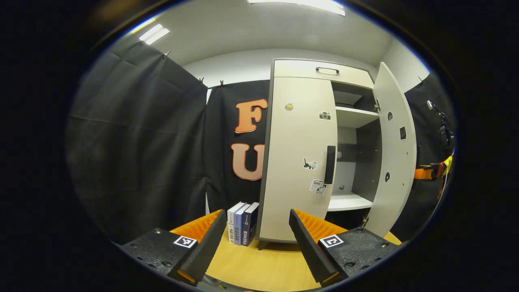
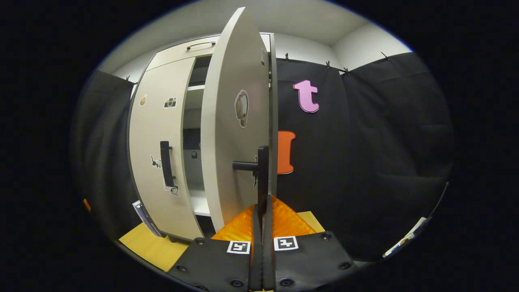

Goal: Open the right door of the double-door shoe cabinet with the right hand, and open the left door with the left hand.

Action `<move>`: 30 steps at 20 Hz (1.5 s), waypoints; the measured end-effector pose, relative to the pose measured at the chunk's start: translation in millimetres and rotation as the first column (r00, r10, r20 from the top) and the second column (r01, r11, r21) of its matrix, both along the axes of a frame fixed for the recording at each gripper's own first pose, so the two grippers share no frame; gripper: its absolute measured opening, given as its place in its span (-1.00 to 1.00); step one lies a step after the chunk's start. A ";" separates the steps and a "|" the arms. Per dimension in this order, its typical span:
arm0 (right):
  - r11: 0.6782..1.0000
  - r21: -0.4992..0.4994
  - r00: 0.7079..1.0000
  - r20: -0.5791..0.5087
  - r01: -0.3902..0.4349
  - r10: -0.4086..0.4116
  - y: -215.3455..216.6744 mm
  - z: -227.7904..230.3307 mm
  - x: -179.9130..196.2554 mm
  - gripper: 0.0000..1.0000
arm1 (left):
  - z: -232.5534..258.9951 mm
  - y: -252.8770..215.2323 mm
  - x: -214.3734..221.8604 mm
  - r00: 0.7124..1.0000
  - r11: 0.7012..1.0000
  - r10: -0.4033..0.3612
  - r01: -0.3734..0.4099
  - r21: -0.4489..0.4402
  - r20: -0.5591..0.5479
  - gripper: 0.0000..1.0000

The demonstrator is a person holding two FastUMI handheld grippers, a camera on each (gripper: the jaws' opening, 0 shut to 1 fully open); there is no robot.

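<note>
Black-curtained booth: right claw (image 2: 262,211) clenched on the right door's handle (image 2: 262,174), frame centre; left claw (image 1: 257,239) released before the shut left door (image 1: 298,162).

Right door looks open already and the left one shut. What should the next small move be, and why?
Probably bring the left gripper forward to the left door's handle. Its fingers stand open and short of the cabinet, the left door is closed, and the right door is already swung wide with the right gripper shut on the right door's handle.
</note>
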State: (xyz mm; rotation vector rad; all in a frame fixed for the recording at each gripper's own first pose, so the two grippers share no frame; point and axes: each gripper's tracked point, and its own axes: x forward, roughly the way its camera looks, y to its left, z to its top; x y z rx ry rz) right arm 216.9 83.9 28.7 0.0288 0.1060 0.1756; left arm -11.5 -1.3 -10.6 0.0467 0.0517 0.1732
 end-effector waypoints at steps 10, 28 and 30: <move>0.999 0.012 0.997 0.051 0.049 -0.050 -22.9 8.9 -5.2 -0.83 | 9.4 -33.2 7.3 1.000 0.999 -0.023 0.023 0.023 0.007 0.89; 0.993 0.103 0.998 0.009 0.063 -0.064 -51.0 -6.5 -34.4 0.63 | 17.4 -133.0 90.1 0.990 0.990 -0.140 0.139 0.028 0.021 0.90; 0.993 0.102 0.998 -0.001 0.065 -0.065 -53.6 -9.8 -37.2 0.76 | 15.6 -143.2 105.7 0.989 0.989 -0.149 0.148 0.022 0.021 0.89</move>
